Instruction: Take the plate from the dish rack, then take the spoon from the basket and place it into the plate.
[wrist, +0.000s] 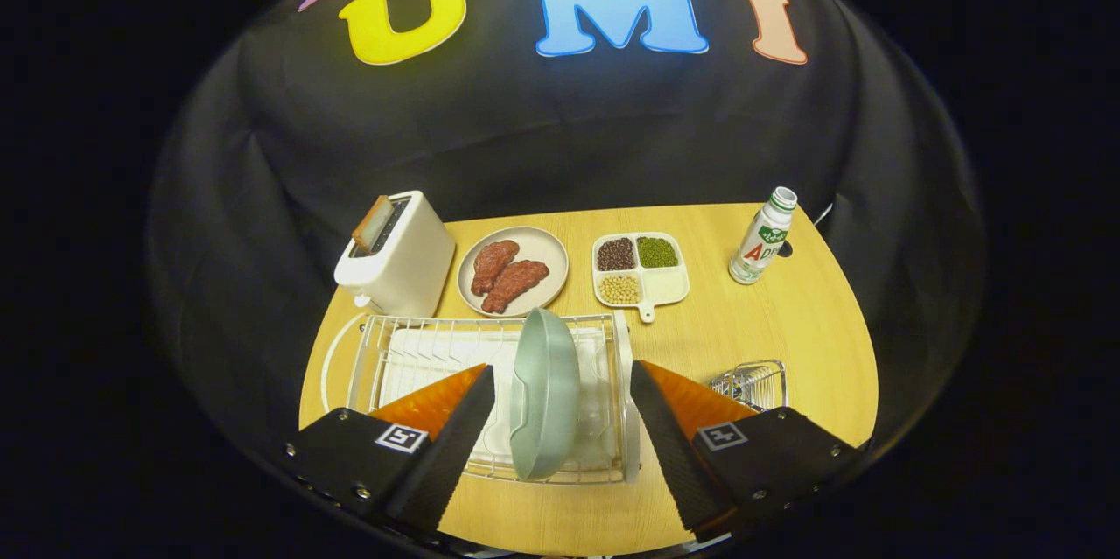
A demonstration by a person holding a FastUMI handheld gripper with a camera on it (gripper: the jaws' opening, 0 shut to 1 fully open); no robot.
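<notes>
A pale green plate (544,393) stands on edge in the white wire dish rack (411,349), near the rack's right end. My gripper (562,377) is open, with one finger on each side of the plate and a gap to both. The plate rises between the fingertips and neither one touches it. A small wire basket (751,384) sits on the table just beyond the right finger, partly hidden by it. I cannot make out the spoon inside it.
Beyond the rack stand a white toaster (398,257) with a slice in it, a plate of meat pieces (514,270), and a divided tray of beans (639,266). A small bottle (763,237) stands at the far right. Bare wooden table (787,314) lies right of the rack.
</notes>
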